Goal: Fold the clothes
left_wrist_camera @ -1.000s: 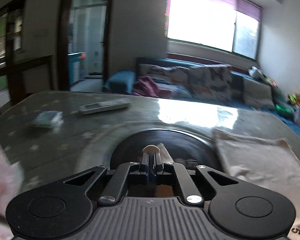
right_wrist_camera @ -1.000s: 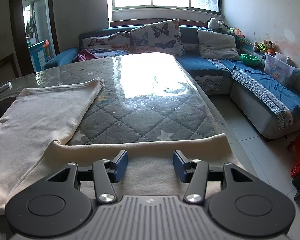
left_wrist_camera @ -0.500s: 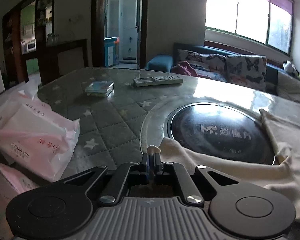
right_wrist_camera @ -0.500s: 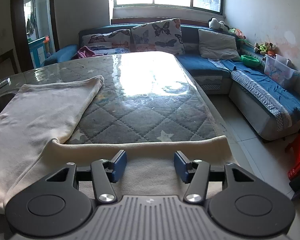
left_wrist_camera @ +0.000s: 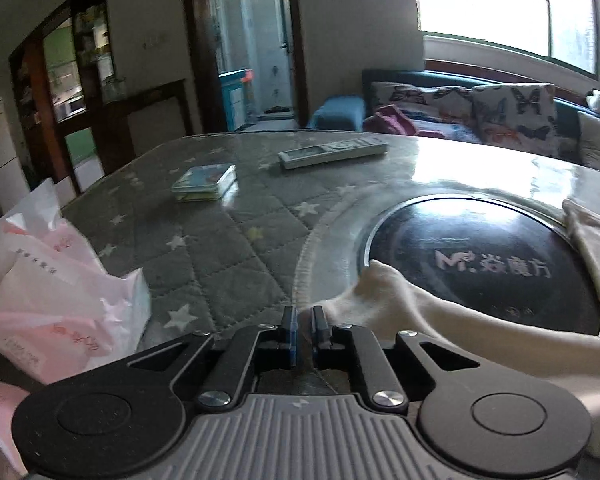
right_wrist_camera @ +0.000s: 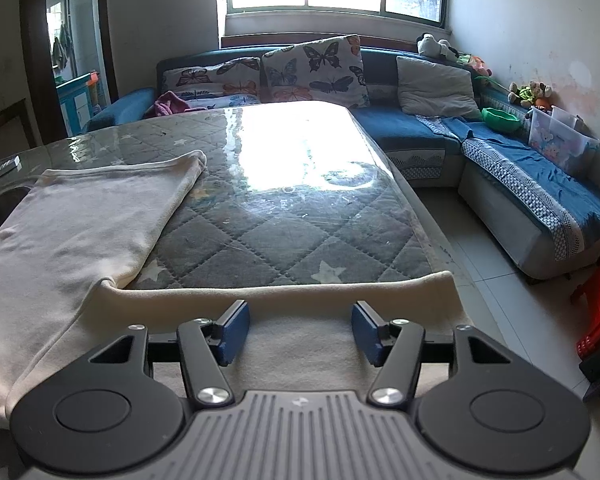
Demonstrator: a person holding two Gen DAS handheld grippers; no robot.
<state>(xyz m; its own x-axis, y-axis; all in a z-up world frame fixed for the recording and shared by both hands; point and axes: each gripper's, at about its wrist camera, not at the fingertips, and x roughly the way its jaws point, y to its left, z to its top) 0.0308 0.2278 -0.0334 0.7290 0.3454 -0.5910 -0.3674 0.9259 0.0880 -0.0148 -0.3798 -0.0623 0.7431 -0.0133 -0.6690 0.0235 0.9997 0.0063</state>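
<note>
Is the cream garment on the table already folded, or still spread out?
Still spread out: the cream garment lies mostly flat in a single layer on the table, one edge stretching toward the open right tongs.

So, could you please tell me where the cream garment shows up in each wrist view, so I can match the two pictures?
Left wrist view: the cream garment is at lower right, draped over the black round cooktop, one end reaching the left gripper.
Right wrist view: it fills the left and bottom, under the open right gripper.
Shared landmark: the butterfly-print cushions on the blue sofa.
</note>
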